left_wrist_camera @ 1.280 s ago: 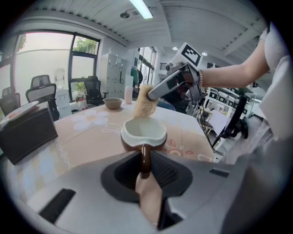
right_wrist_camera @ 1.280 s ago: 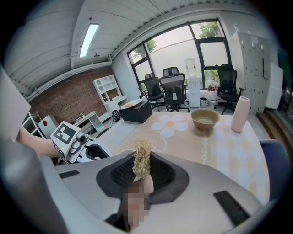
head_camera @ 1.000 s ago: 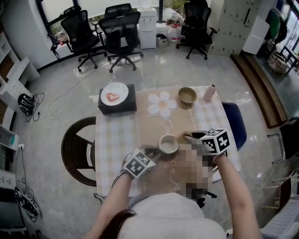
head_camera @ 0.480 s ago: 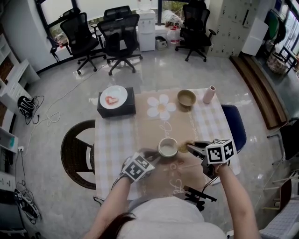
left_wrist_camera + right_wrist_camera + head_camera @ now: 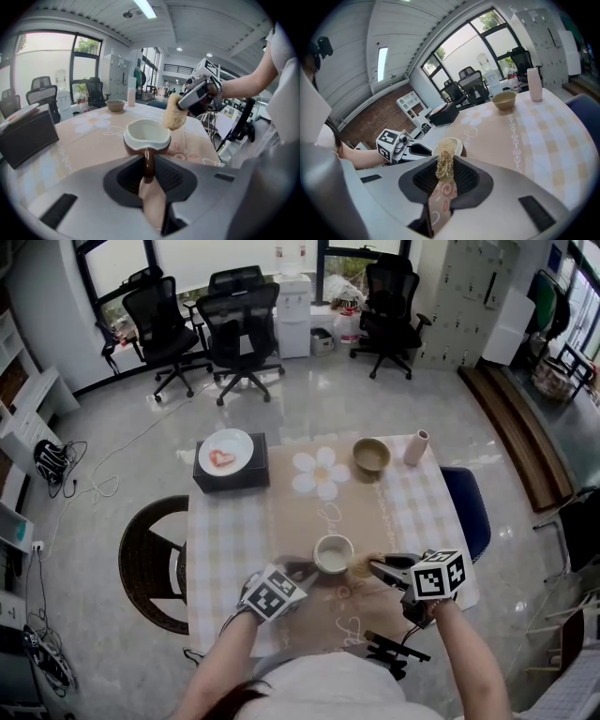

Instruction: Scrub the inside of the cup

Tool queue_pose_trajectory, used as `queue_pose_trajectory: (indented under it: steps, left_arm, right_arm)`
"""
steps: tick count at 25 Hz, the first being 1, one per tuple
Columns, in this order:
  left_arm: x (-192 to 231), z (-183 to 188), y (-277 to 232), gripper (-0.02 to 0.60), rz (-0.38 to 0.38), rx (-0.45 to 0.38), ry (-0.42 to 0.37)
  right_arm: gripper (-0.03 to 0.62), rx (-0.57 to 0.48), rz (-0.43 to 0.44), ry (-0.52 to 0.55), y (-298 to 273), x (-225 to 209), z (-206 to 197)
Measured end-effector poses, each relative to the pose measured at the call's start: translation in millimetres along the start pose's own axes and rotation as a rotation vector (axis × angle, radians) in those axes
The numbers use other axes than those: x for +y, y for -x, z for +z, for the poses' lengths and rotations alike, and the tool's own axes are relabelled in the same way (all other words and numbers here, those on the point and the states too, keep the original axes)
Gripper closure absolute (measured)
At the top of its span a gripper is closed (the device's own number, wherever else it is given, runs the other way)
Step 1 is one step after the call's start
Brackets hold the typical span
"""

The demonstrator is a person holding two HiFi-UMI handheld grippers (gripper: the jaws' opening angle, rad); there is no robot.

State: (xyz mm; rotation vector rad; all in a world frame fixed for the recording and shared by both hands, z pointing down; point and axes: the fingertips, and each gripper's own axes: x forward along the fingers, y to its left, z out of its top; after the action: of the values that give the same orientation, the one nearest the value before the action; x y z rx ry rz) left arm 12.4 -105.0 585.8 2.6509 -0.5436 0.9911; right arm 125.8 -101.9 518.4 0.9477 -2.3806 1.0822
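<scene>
A brown cup [image 5: 333, 554] with a white inside stands near the table's front edge. Its handle [image 5: 148, 161] is pinched in my left gripper [image 5: 302, 570], which is shut on it; the cup [image 5: 146, 136] looks empty. My right gripper [image 5: 373, 567] is shut on a tan fibrous scrubber [image 5: 359, 566], held just right of the cup's rim and outside it. In the left gripper view the scrubber [image 5: 174, 112] hangs beside and slightly above the rim. In the right gripper view the scrubber [image 5: 445, 160] sticks out between the jaws, with the cup [image 5: 455, 145] behind it.
On the checked tablecloth [image 5: 225, 532] sit a black box with a white plate [image 5: 225, 450] at the far left, a tan bowl [image 5: 372, 455] and a pink bottle [image 5: 415, 447] at the far right. A wicker chair [image 5: 150, 559] is left of the table, a blue seat [image 5: 466, 505] right.
My right gripper with the scrubber has drawn a little closer to the cup's right rim. The head view has shifted, so the table sits lower in it. The left gripper still holds the cup.
</scene>
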Motion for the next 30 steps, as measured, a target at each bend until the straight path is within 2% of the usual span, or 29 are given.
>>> queue_pose_trajectory:
  steps: [11,18,30]
  left_arm:
    - [1,1,-1,0.512,-0.002,0.001,-0.003]
    - [0,-1,1,0.512,-0.013,0.004,-0.001]
    - [0,1,0,0.512,-0.028,-0.012,-0.003]
  right_arm:
    - [0.522,0.022,0.087,0.031,-5,22,-7]
    - [0.522,0.055,0.059,0.073,-12,25,-16]
    - [0.522,-0.004,0.084,0.127,-33,44,-5]
